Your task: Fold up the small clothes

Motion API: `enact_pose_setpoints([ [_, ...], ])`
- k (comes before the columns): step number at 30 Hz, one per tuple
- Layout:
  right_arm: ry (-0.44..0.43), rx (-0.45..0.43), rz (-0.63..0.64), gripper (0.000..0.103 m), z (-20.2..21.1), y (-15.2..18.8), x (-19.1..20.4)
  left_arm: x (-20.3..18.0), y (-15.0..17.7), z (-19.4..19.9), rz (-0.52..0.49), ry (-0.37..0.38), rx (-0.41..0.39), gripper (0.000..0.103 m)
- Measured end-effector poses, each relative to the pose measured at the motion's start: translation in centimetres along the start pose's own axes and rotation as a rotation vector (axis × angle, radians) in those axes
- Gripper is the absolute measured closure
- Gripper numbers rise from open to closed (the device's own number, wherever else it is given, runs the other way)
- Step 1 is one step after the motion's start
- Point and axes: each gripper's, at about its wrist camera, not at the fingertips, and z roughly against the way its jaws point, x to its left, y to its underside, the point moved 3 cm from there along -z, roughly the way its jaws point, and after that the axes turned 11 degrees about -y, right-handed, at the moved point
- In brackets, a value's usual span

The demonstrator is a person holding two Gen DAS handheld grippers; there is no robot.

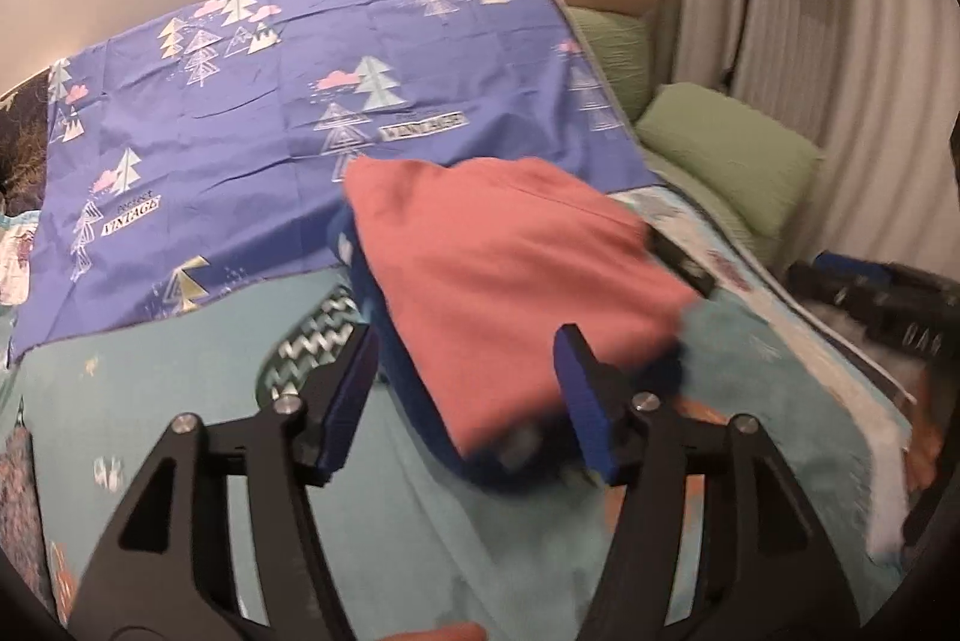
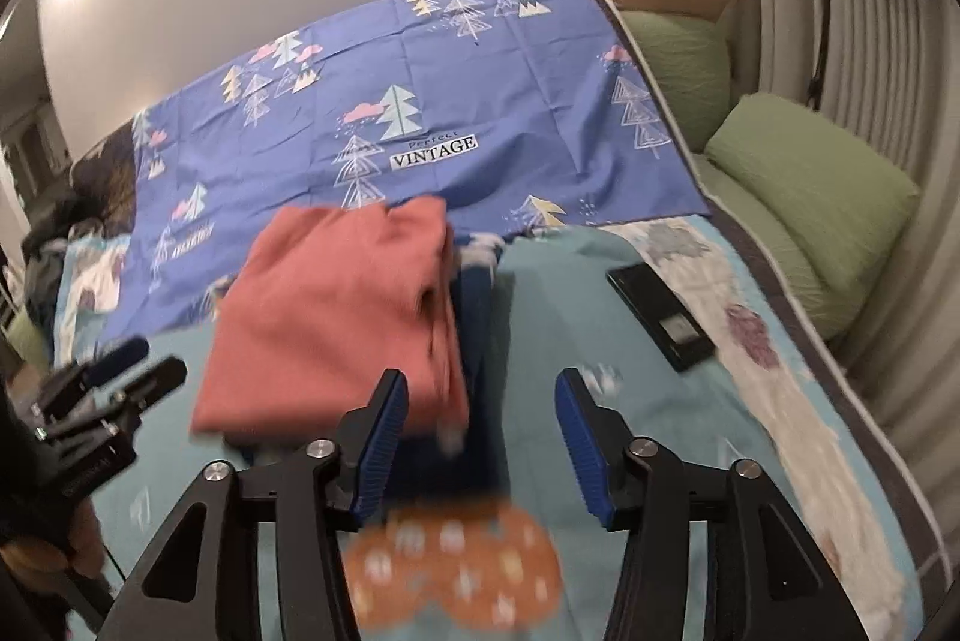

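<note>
Item: pink garment (image 2: 336,317), folded, atop blue garment (image 2: 480,317) on bed (image 2: 600,317) | Grippers: left gripper (image 1: 468,389) and right gripper (image 2: 480,437) spread, empty | Handling: likely soft, light, floppy | Hold: pinch at hem corners.

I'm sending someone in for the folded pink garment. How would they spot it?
On the bed, find the purple sheet with printed trees. At its near edge lies the folded pink garment, atop dark blue cloth. It is the only plain pink thing there.
</note>
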Motion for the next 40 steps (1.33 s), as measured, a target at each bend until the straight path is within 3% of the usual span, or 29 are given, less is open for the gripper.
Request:
enact_pose_setpoints([
  [4, -0.004, -0.033, 0.053, 0.04, 5.1, 4.2, 2.7, -0.5, 2.6, 5.6, 0.017, 0.039, -0.023, 0.033],
  [9, 0.028, -0.17, 0.076, 0.025, 12.1, 8.4, 5.7, -0.3, 5.6, 12.4, 0.019, 0.038, -0.084, 0.03],
  [11, 0.035, -0.207, 0.073, 0.024, 14.1, 9.8, 6.8, -0.1, 6.8, 14.8, 0.021, 0.038, -0.108, 0.028],
  [16, 0.042, -0.189, 0.075, 0.023, 16.7, 13.3, 9.4, 0.3, 9.8, 19.2, 0.029, 0.053, -0.129, 0.028],
  [24, 0.041, -0.183, 0.072, 0.022, 19.5, 17.5, 12.5, 1.6, 13.0, 22.5, 0.047, 0.046, -0.133, 0.023],
  [40, 0.089, -0.2, 0.108, 0.021, 21.4, 19.5, 15.8, 2.7, 15.6, 25.6, 0.064, 0.024, -0.16, 0.023],
])
